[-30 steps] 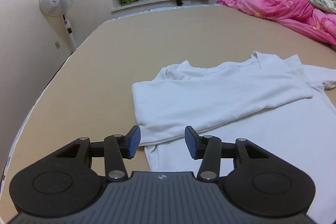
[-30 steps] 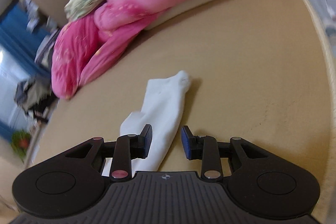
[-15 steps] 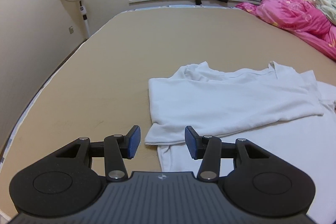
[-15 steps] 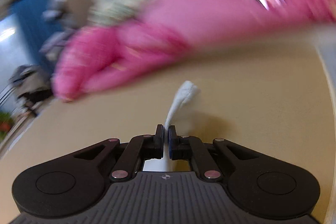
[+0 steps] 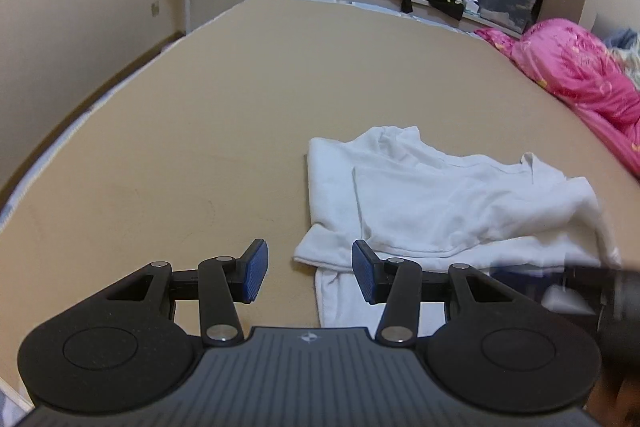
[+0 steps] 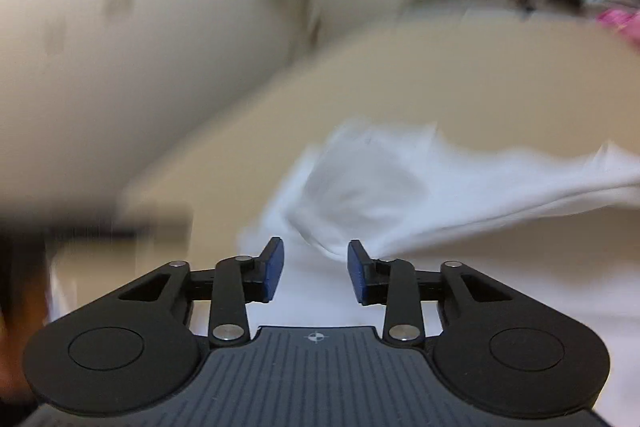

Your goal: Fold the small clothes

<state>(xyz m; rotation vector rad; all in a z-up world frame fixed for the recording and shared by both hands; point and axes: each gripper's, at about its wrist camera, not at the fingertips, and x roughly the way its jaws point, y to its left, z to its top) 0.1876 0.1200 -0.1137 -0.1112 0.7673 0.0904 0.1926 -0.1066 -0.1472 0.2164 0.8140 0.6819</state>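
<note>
Left gripper [image 5: 306,277] hovers spread over the shirt's [image 5: 460,211] near corner, nothing pinched. Right gripper [image 6: 316,275], jaws just reopened and empty, sweeps in blurred; a rushed grab could bunch the layers. The white shirt lies half-folded and rumpled on the tan bed [image 5: 200,147].

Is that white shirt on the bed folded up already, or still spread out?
Partly folded. The white shirt has one layer doubled over another, with stepped edges showing, but it lies rumpled on the bed, not in a neat packet.
</note>
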